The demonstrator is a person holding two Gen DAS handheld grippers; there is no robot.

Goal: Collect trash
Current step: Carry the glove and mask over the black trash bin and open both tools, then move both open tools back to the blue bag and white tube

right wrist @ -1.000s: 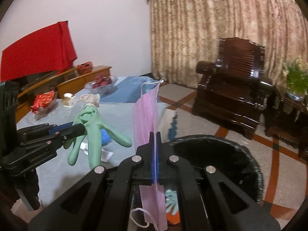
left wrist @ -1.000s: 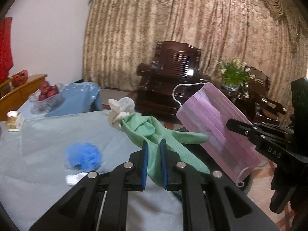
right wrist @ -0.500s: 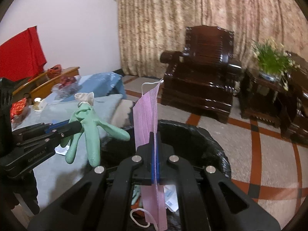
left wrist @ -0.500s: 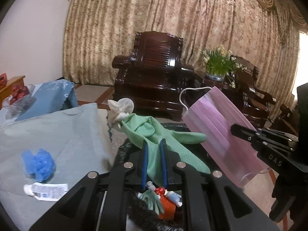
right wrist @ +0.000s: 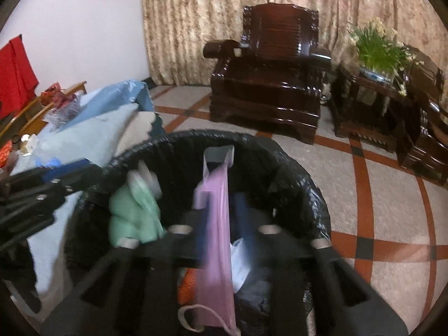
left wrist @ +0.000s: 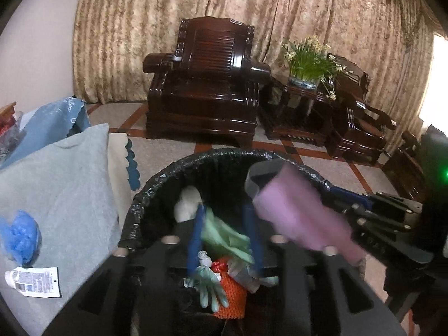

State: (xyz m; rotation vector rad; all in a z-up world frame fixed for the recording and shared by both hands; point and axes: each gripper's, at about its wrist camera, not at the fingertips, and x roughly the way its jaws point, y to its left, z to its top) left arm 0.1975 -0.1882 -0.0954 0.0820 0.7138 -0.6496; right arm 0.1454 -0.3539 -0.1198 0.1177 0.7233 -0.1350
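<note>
Left tongs (left wrist: pixel 224 232): over the mouth of the bin (left wrist: pixel 156 179), blue pads spread and opening. The green glove (left wrist: pixel 224 232) lies loose between the pads, blurred, its pale cuff toward the far side of the bin; the pads do not press on it.

Right tongs (right wrist: pixel 221 210): also over the bin, jaws opening, pads apart. The pink mask (right wrist: pixel 215 238) hangs between them, edge-on in the right wrist view, ear loop dangling at the bottom; whether it touches one pad cannot be told through the blur. In the left wrist view the same mask shows as a pink blurred band at right, in front of the right tongs.

Bin: round, lined with a black bag, standing on the floor just beside the tabletop (left wrist: pixel 61 184). Inside it: an orange knitted item (left wrist: pixel 229 296), a pale teal glove (left wrist: pixel 210 282), some white and grey scraps.

Tabletop: covered with a light blue cloth. On it, a crumpled blue wad (left wrist: pixel 19 235) near the left edge of view and a small white tube (left wrist: pixel 33 281) with printed label nearer the camera, both well apart from the bin.

Background: dark wooden armchair (left wrist: pixel 204 84), side table with a potted plant (left wrist: pixel 308 61), beige curtain (left wrist: pixel 252 5), floor tiled with red-brown lines.
</note>
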